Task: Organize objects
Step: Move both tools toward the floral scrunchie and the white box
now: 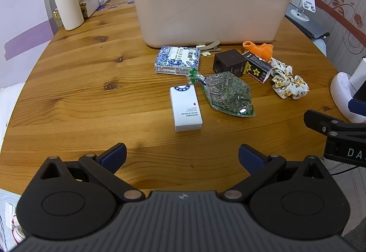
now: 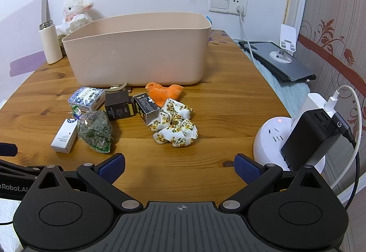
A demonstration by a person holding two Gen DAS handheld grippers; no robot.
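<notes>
The left gripper (image 1: 182, 155) has its two blue-tipped fingers spread wide, holding nothing. The right gripper (image 2: 179, 166) is spread wide and holds nothing too. Both hover low over the round wooden table (image 1: 80, 82).

At twelve o'clock from the left gripper lies a white paper box with a blue round mark (image 1: 185, 109). Touching it at two o'clock is a clear bag of dry green leaves (image 1: 230, 93).

At twelve o'clock from the right gripper sits a soft white scrunchie with yellow flowers (image 2: 175, 127). Behind everything stands the big pink plastic tub (image 2: 139, 50).

The bag looks slippery and could slide out of a weak pinch. Grabbing the box could bump the bag.
</notes>
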